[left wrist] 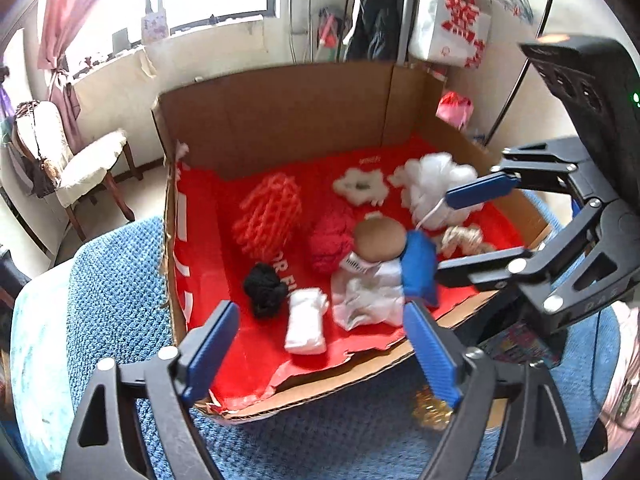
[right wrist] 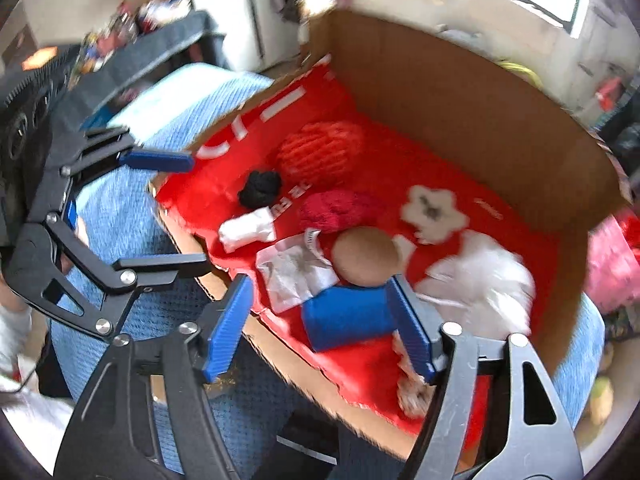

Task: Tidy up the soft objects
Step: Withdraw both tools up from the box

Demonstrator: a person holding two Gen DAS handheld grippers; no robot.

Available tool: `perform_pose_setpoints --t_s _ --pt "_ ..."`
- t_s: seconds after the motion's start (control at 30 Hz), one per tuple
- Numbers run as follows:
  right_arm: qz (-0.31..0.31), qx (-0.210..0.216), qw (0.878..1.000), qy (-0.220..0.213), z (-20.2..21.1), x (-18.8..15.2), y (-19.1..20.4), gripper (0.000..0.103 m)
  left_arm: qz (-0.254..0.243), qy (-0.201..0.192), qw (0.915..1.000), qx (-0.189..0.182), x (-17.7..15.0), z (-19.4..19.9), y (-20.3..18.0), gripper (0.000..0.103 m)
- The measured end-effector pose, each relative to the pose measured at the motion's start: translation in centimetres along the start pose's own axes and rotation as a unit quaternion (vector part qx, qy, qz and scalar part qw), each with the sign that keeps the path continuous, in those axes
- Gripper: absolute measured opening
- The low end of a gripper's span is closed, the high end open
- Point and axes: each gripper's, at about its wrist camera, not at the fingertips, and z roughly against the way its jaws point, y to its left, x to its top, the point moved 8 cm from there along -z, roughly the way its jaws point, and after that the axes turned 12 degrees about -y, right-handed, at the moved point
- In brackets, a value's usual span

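An open cardboard box [left wrist: 280,120] [right wrist: 460,92] with a red lining holds several soft objects: an orange foam net [left wrist: 268,212] [right wrist: 320,152], a red knit ball [left wrist: 330,240] [right wrist: 340,208], a black yarn clump [left wrist: 264,288] [right wrist: 260,188], a folded white cloth [left wrist: 306,320] [right wrist: 246,232], a white flower [left wrist: 360,186] [right wrist: 434,212], a white mesh pouf [left wrist: 436,188] [right wrist: 480,280], a brown ball [left wrist: 380,238] [right wrist: 366,256], a blue sponge [left wrist: 418,268] [right wrist: 346,318] and a rope toy [left wrist: 460,240] [right wrist: 412,396]. My left gripper [left wrist: 320,344] is open and empty at the box's near edge. My right gripper [right wrist: 320,324] [left wrist: 432,232] is open over the box, around the blue sponge.
The box sits on a blue knitted blanket [left wrist: 112,288] [right wrist: 168,120]. A crumpled white paper [left wrist: 368,292] [right wrist: 296,276] lies beside the brown ball. A chair [left wrist: 72,160] stands by the window, and a clothes rack with bags [left wrist: 448,24] stands behind the box.
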Motion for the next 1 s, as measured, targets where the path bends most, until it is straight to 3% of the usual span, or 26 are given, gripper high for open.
perform_pose_setpoints --t_s 0.17,0.3,0.47,0.67,1.0 --pt "-0.042 -0.032 0.997 -0.047 4.6 0.3 -1.7 0.076 0.016 -0.030 0.9994 0.001 1.4 1.5 -1.3 0.097" --pt "-0.075 -0.065 0.991 -0.087 8.0 -0.1 -2.7 0.087 0.029 -0.046 0.9985 -0.004 2.4 2.2 -2.6 0.102" --pt "-0.105 -0.115 0.981 -0.118 10.0 -1.6 -4.0 0.092 0.049 -0.057 0.9971 0.007 2.7 2.0 -3.2 0.103" --pt "-0.138 -0.155 0.971 -0.116 8.4 -3.9 -5.8 0.092 0.075 -0.022 0.9964 0.030 1.7 -0.5 -2.8 0.103" --pt "-0.184 -0.162 0.965 -0.091 3.7 -5.9 -7.3 0.092 0.096 0.016 0.9934 0.060 -0.4 -4.0 -1.7 0.103"
